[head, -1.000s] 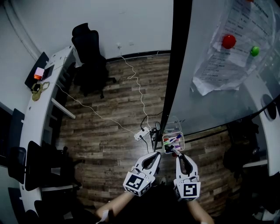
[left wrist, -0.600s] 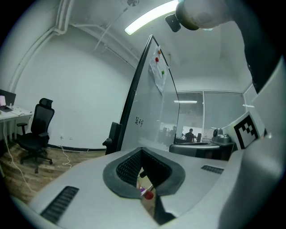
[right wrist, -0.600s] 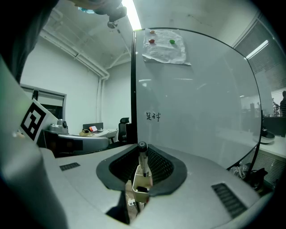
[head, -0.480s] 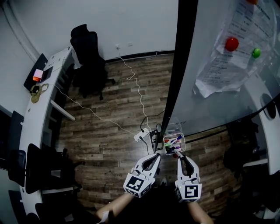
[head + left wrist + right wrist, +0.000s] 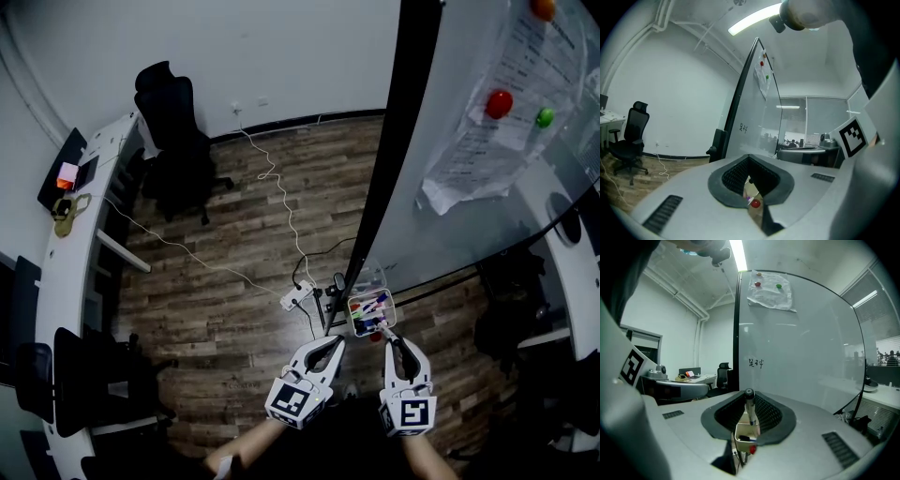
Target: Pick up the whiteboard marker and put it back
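Centrally, in the right gripper view, the right tongs [image 5: 750, 417] are clenched on a whiteboard marker [image 5: 749, 405]. It stands nearly upright between the dark ribbed pads, its round end uppermost. Just below it in the frame sits a small tray [image 5: 739, 433] holding other markers, one with a red end. Behind, filling the right of the frame, is the whiteboard [image 5: 806, 348], with a short scribble [image 5: 756, 363] at mid-height and a paper sheet [image 5: 771, 290] pinned by magnets at the top.

In the left gripper view, the left tongs [image 5: 751, 183] are closed on nothing; only a narrow slit shows between the pads, with part of the tray visible through it.

In the head view, both tongs lie at lower centre, side by side, tips pointing toward the tray at the foot of the board's black edge. A power strip [image 5: 297, 298] and cable lie on the wood floor [image 5: 234, 234] just left of the tray. A black chair [image 5: 173, 131] and a curved table [image 5: 67, 272] occupy the left of the frame.
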